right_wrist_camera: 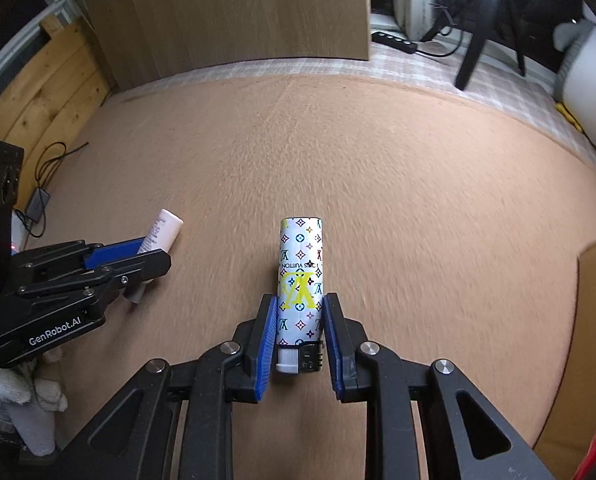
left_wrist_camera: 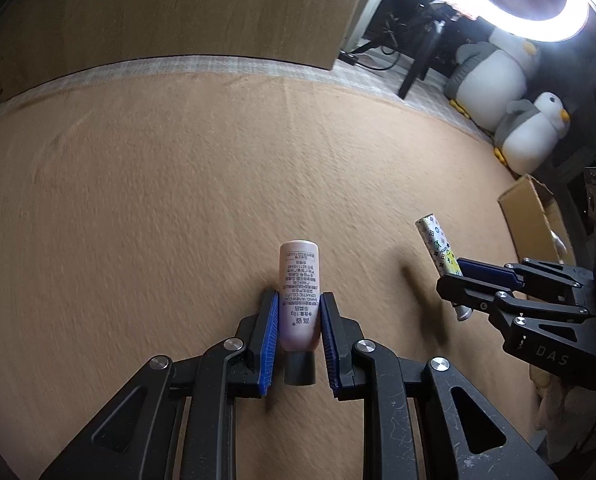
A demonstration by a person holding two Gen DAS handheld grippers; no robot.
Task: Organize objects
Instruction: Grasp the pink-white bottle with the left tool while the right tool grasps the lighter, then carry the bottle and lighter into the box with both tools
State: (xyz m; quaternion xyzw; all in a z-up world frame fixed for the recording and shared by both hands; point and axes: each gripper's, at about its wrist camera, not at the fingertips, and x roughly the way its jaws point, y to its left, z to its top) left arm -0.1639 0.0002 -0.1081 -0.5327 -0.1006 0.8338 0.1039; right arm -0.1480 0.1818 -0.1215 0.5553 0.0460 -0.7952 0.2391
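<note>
The left gripper (left_wrist_camera: 298, 336) jaws grasp a pale pink cosmetic tube (left_wrist_camera: 298, 292); the right gripper (right_wrist_camera: 298, 340) jaws grasp a monogram-printed lighter (right_wrist_camera: 301, 280), both above the tan carpet (left_wrist_camera: 157, 200).

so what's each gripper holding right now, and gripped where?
Left gripper: pink tube, clamped on its lower body just above the black cap. Right gripper: monogram lighter, clamped on its body near the striker end.

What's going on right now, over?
Left gripper shut on pink tube. Right gripper shut on patterned lighter. Both above brown mat. Nothing blocking.
</note>
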